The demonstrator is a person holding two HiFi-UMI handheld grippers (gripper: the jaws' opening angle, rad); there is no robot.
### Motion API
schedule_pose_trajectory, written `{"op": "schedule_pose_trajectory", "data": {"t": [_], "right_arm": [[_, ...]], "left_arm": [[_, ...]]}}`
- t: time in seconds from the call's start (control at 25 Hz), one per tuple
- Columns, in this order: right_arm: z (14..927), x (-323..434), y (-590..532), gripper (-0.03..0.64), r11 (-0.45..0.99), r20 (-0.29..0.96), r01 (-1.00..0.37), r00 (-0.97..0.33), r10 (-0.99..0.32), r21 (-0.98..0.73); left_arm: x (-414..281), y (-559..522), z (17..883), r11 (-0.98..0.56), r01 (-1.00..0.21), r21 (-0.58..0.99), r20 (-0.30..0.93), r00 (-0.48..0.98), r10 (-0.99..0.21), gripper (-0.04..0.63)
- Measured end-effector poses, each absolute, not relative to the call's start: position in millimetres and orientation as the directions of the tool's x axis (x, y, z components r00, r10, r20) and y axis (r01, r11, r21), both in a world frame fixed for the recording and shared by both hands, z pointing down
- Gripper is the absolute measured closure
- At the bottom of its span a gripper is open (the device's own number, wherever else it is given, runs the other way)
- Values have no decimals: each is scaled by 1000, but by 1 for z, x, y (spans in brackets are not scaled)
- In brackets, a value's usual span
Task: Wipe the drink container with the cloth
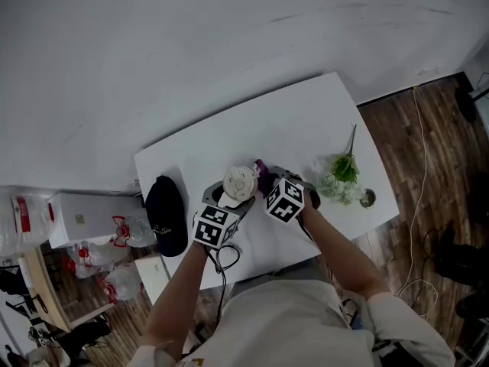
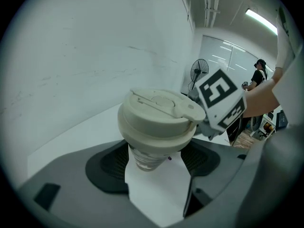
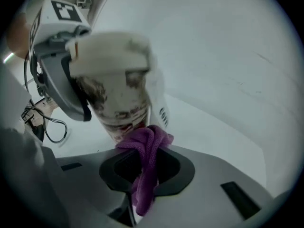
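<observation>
Left gripper view: your left claw (image 2: pixel 154 164) is clamped on the one drink cup (image 2: pixel 159 127). Its two dark pads stand wide apart, one on each side of the cup's narrow patterned body, just under the cream lid (image 2: pixel 159 103). The white tabletop shows below the cup, in the gap between the pads. Just right of the lid, at the frame's centre right, you see one marker cube of your right claw. Further back on the right stand one fan (image 2: pixel 200 72) and one person (image 2: pixel 259 73).

In the right gripper view, your right claw (image 3: pixel 147 169) is closed on one purple cloth (image 3: pixel 144 144). The cloth is pinched between the two jaws, with a tail hanging toward the bottom of the frame. The bunched top of the cloth touches the lower part of the cup, which tilts in the upper left of that frame with your left claw behind it.

In the head view, both claws meet at the cup near the front edge of the single white table (image 1: pixel 229 132), just below the frame's centre. On the table's left end lies one black cap (image 1: pixel 166 212). On its right end lies one bunch of green plants in clear wrap (image 1: pixel 340 176), and just beside that bunch is one small round dark object (image 1: pixel 367 198) that you cannot identify.
</observation>
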State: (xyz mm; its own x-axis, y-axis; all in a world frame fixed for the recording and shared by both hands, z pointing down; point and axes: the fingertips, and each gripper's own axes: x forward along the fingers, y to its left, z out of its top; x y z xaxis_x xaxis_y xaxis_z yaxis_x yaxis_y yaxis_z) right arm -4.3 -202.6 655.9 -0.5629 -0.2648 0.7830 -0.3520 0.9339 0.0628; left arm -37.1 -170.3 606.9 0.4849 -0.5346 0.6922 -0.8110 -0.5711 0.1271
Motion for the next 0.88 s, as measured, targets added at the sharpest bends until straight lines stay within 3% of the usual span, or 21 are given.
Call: {"op": "schedule_pose_trajectory", "data": {"t": [0.2,0.4,0.64,0.76,0.88], "right_arm": [[686,-7,-188,535,942,813,-333,-535,-229,45],[647,-6,-169,534,961,797,-274,-570,-202,47],[574,-4,-166,532,963,733,-239,-631,-254,128],[570,2,-173,531,949,721,-211,-618,-314,233],[578,-1,-185,531,943,713,-240,-618,-332,231]], "left_arm": [[-38,-171,607,-574,-809,128,690,488,-534,238],[-37,-170,607,-577,-807,129,692,490,-530,238],[-39,-170,608,-580,-805,128,695,490,-526,238],[-38,-168,608,-580,-805,128,693,491,-528,238],[-37,-169,607,-579,-806,127,686,493,-535,238]]}}
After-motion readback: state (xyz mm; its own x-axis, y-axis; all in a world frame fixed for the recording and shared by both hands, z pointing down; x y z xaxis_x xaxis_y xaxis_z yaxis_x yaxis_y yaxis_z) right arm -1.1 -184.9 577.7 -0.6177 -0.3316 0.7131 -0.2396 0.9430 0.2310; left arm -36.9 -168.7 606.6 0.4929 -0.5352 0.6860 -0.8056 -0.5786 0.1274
